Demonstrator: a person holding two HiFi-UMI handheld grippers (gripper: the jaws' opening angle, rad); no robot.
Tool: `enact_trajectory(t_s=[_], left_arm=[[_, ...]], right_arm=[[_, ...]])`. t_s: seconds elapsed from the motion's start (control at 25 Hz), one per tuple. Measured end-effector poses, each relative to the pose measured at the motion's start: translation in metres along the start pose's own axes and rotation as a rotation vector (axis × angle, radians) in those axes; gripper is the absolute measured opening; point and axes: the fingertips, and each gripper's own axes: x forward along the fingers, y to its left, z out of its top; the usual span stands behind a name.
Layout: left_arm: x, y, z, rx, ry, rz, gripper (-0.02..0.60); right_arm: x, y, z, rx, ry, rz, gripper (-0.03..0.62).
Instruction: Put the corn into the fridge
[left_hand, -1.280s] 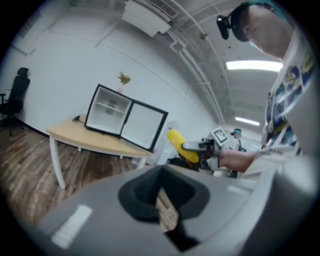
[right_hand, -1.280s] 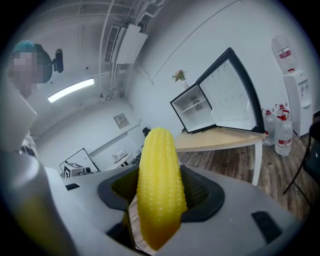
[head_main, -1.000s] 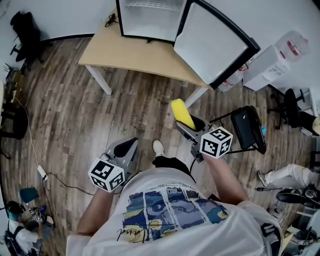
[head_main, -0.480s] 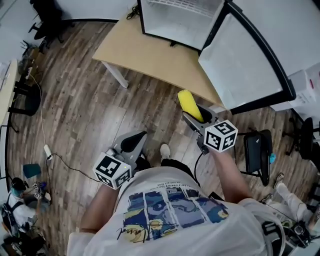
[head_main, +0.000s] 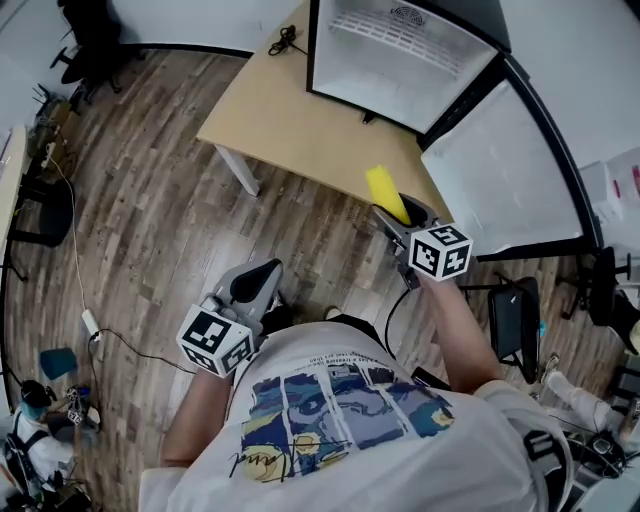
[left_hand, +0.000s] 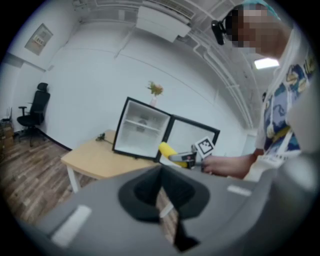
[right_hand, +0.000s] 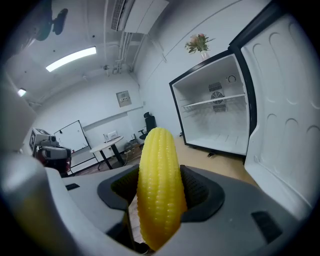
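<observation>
Head view: the right gripper (head_main: 404, 220) carries the corn (head_main: 384, 192) over the near edge of the table (head_main: 270, 120), short of the open fridge (head_main: 400, 60). The left gripper (head_main: 256, 285) hangs low beside the person.
Left gripper view: jaws drawn together on nothing.
Right gripper view: jaws clamped on the middle of the upright corn (right_hand: 159, 185). The fridge door (right_hand: 287, 110) is swung wide.
Step in hand: transport, by judgement; the corn is not yet inside.
Next move: reach across the table into the fridge, set the corn on a shelf, then release.
</observation>
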Motion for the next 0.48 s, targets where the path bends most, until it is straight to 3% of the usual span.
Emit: enact_trajectory(t_s=[0.24, 0.48], left_arm=[[-0.025, 0.065, 0.014, 0.026, 0.024, -0.057, 0.009], [-0.03, 0.122, 0.017, 0.013, 0.041, -0.044, 0.009]], right_arm=[[0.056, -0.021, 0.025, 0.004, 0.013, -0.132, 0.238], [0.117, -0.05, 0.04, -0.006, 0.051, -0.201, 0.238]])
